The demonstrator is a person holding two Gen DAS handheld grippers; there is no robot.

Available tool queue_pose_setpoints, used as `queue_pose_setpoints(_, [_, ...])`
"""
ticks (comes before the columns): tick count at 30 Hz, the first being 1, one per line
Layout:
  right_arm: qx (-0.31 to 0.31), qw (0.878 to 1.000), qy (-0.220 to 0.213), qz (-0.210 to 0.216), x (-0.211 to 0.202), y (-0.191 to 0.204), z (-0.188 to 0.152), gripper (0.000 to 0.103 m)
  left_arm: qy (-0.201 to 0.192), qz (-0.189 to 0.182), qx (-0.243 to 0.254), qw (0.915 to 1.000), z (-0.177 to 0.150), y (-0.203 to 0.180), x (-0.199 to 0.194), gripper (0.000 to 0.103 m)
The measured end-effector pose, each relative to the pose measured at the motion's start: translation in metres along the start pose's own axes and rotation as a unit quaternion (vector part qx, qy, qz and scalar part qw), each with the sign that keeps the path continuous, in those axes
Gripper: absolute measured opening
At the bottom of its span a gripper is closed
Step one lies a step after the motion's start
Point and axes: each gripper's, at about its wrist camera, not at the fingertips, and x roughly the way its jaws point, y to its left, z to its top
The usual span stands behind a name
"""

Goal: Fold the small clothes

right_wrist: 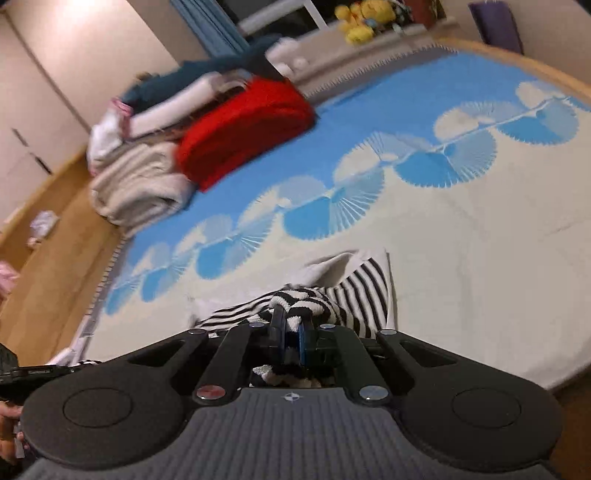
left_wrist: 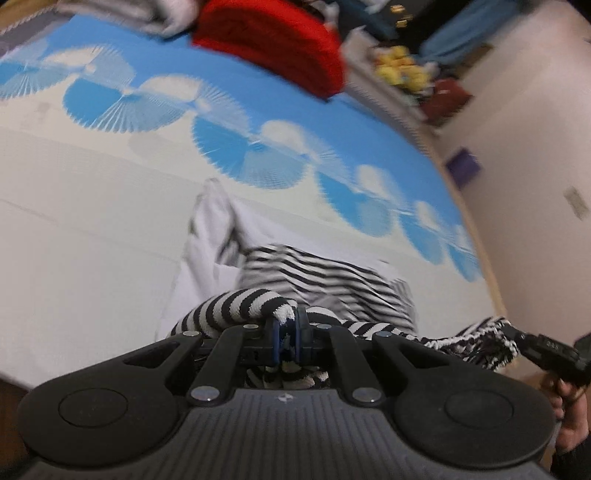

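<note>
Hanging between your two tools, the striped garment [left_wrist: 295,273] is pinched at two spots along its edge, its lower part trailing onto the bedspread [left_wrist: 92,206]. Your left gripper [left_wrist: 289,325] is clamped on a rolled striped hem, white edge poking up between the blue pads. Your right gripper [right_wrist: 291,328] is likewise clamped on a bunched fold of stripes; in the left view you see it at the far right, cloth stretched toward it and your hand [left_wrist: 569,413] beneath.

No writing or brand can be read anywhere; the pictures are blurred.

The white part of the bedspread around the garment lies bare and flat on both sides, with a band of blue fan shapes beyond it. At the far edge sit a folded red blanket [right_wrist: 243,129], a cream towel [right_wrist: 140,184] just beside it, and a stack of white and teal laundry [right_wrist: 192,88] behind.

The bed's fringed edge [right_wrist: 107,280] runs close on the right gripper's outer side, with wood floor [right_wrist: 48,258] beyond it. Pale walls [left_wrist: 535,129] close the room, yellow plush toys [right_wrist: 362,18] on a ledge by a blue curtain [right_wrist: 210,26].
</note>
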Motion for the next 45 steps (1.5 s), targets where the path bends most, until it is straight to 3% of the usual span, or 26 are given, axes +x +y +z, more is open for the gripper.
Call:
queue_pose_setpoints(5, [0.027,0.998,0.037,-0.04,0.111,-0.01,0.043,0.008,0.029,0.02,-0.07,0.9969,0.06,0.041,0.09,0.014])
queue_pose_setpoints(8, [0.064,0.995,0.039,-0.065,0.16,-0.027,0.057,0.015,0.039,0.016,-0.156,0.9869,0.078,0.074,0.118,0.015])
queue_pose_setpoints(10, [0.078,0.994,0.021,-0.07,0.17,-0.037,0.053,0.022,0.006,0.009,-0.159,0.9872,0.085,0.078,0.11,0.032])
queue_pose_setpoints(12, [0.077,0.994,0.014,-0.075,0.168,-0.045,0.047,0.03,-0.034,-0.004,-0.137,0.99,0.09,0.08,0.094,0.054])
queue_pose_setpoints(14, [0.069,0.994,-0.003,-0.08,0.16,-0.047,0.05,0.032,-0.056,-0.02,-0.121,0.9909,0.09,0.081,0.081,0.055])
queue_pose_setpoints(16, [0.036,0.997,-0.007,-0.07,0.158,-0.043,0.05,0.033,-0.044,-0.028,-0.09,0.9946,0.087,0.078,0.08,0.055])
queue_pose_setpoints(20, [-0.03,0.997,0.051,-0.045,0.168,-0.033,0.036,0.042,0.003,0.013,0.038,0.9992,0.071,0.044,0.091,0.059])
queue_pose_setpoints(23, [-0.113,0.99,0.066,-0.041,0.168,-0.018,0.028,0.046,0.005,0.074,0.153,0.9855,0.056,0.015,0.106,0.075])
queue_pose_setpoints(25, [-0.147,0.986,0.074,-0.037,0.167,-0.011,0.023,0.056,0.004,0.1,0.202,0.9743,0.048,0.006,0.116,0.079])
queue_pose_setpoints(27, [-0.17,0.981,0.086,-0.031,0.17,-0.003,0.019,0.063,0.012,0.114,0.226,0.9675,0.043,0.002,0.128,0.08])
queue_pose_setpoints(31, [-0.213,0.972,0.094,-0.041,0.187,0.01,0.012,0.061,0.016,0.131,0.262,0.956,0.043,-0.009,0.148,0.08])
queue_pose_setpoints(32, [-0.218,0.97,0.098,-0.042,0.193,0.012,0.013,0.059,0.016,0.134,0.272,0.9529,0.043,-0.012,0.153,0.079])
queue_pose_setpoints(33, [-0.22,0.969,0.103,-0.043,0.198,0.013,0.013,0.046,0.017,0.135,0.278,0.9508,0.043,-0.014,0.157,0.072])
queue_pose_setpoints(34, [-0.22,0.968,0.112,-0.047,0.204,0.014,0.014,0.025,0.02,0.137,0.284,0.9488,0.045,-0.015,0.163,0.062])
queue_pose_setpoints(35, [-0.218,0.967,0.117,-0.055,0.207,0.013,0.016,0.017,0.024,0.138,0.287,0.9475,0.048,-0.015,0.167,0.028])
queue_pose_setpoints(36, [-0.215,0.969,0.108,-0.057,0.207,0.014,0.02,0.015,0.029,0.139,0.283,0.9484,0.054,-0.013,0.169,0.008])
queue_pose_setpoints(41, [-0.118,0.993,-0.008,-0.025,0.196,0.013,0.061,0.007,-0.076,0.121,0.187,0.9718,0.096,0.003,0.147,0.006])
queue_pose_setpoints(45, [-0.085,0.995,-0.018,-0.047,0.22,0.016,0.075,0.005,-0.083,0.148,0.168,0.9711,0.113,0.008,0.166,0.006])
